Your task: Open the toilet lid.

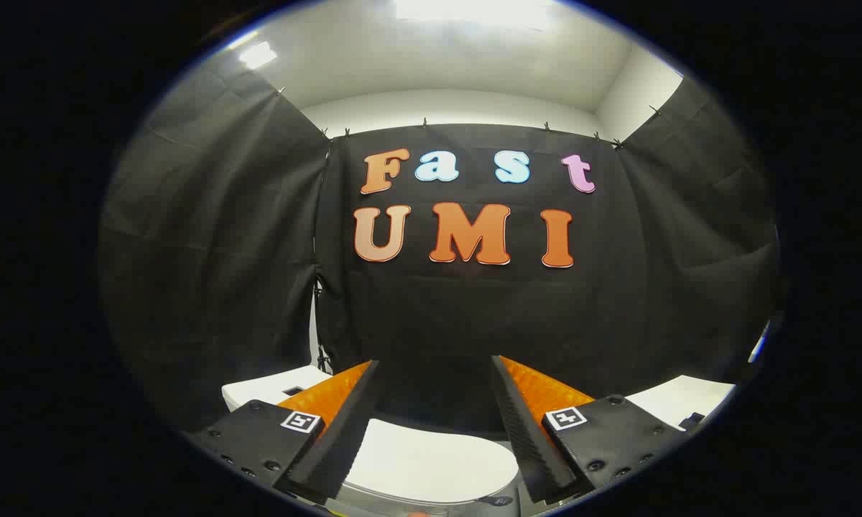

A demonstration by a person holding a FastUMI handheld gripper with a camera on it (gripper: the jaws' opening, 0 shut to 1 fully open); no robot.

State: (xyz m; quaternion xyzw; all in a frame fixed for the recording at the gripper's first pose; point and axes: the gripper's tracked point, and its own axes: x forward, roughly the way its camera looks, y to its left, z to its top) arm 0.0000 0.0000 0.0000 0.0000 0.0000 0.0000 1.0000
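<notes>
Claw (434, 368) hangs released above the closed toilet lid (431, 463), fingers clear of it.

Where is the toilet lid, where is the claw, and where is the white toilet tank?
toilet lid (431, 459), gripper view, flat white top between the open fingers.
claw (434, 370), gripper view, midway between its fingertips, held open above the lid.
toilet tank (269, 388), gripper view, white top corner beside one finger.
</notes>
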